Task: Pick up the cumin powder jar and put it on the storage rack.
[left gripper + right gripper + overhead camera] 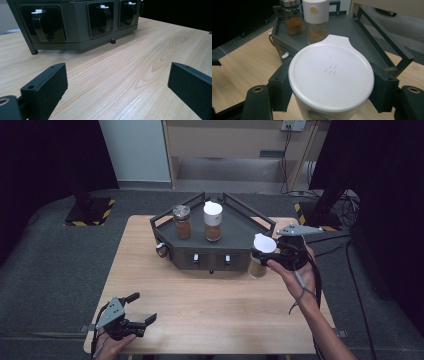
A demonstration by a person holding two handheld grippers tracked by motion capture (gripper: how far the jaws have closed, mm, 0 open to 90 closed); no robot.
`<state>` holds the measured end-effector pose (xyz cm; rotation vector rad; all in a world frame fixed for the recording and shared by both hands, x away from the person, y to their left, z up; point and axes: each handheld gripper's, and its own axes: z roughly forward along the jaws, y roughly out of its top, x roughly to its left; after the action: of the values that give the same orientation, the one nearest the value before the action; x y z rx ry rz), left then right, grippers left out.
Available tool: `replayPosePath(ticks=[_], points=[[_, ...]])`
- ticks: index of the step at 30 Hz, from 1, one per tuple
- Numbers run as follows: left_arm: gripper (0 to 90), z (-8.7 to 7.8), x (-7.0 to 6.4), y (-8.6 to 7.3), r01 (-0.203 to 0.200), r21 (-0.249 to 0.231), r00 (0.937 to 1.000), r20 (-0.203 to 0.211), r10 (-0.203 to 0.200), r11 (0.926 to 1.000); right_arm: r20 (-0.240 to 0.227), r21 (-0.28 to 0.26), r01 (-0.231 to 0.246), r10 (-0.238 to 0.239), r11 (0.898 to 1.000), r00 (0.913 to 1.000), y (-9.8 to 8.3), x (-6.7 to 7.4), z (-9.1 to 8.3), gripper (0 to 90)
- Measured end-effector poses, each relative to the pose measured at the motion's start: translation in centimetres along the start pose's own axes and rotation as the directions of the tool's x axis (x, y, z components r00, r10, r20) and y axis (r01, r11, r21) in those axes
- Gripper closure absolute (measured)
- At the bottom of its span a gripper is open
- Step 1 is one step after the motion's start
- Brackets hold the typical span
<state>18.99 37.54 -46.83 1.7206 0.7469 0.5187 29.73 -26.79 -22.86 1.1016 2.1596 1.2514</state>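
Two jars stand on the rack [240, 227]; my right gripper [270, 254] clamps a third jar [331, 82] at the rack's front right corner. My left gripper [142, 309] gapes, empty, well before the rack.

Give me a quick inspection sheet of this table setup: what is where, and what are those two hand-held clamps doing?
Surface: wooden table, bare at the front.
Job's things: white-lidded jar clamped beside the dark rack; metal-capped spice jar and white-capped spice jar stand on the rack.
Clutter: nothing seen.
Grippers: right gripper shut on the white-lidded jar; left gripper open, nothing between its jaws, near the front edge.
Cables: one trails from the right gripper; more on the floor behind.
Surroundings: grey carpet, dark curtains, striped stand bases.
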Motion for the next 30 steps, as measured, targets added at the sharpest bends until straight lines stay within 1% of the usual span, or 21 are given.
replayPosePath(ticks=[2,8,12,17,20,30], points=[[1.4,0.0,0.0,0.0,0.0,0.0,1.0,0.0,0.0,1.0,0.004,0.004,-0.004,0.004,1.0,1.0,0.7,0.0,0.2,30.9],[1.4,0.0,0.0,0.0,0.0,-0.001,1.0,0.001,0.0,1.0,0.026,0.011,0.01,-0.01,1.0,0.9996,3.0,-0.1,1.0,30.9],[1.4,0.0,0.0,0.0,-0.002,0.0,1.0,0.001,0.002,1.0,0.04,0.013,0.007,-0.008,1.0,0.9992,4.1,-0.3,1.7,30.9],[1.4,0.0,0.0,0.0,-0.002,0.001,1.0,-0.001,0.002,1.0,0.058,0.018,0.011,-0.012,1.0,0.9983,5.1,-0.4,2.7,30.9],[1.4,0.0,0.0,0.0,-0.002,0.003,1.0,-0.001,0.002,1.0,0.058,0.023,0.003,-0.005,1.0,0.9983,5.6,-0.6,3.3,30.8],[1.4,0.0,0.0,0.0,0.004,0.003,1.0,-0.003,-0.004,1.0,0.09,0.016,-0.017,0.016,1.0,0.9958,7.2,-1.3,5.2,30.8]])
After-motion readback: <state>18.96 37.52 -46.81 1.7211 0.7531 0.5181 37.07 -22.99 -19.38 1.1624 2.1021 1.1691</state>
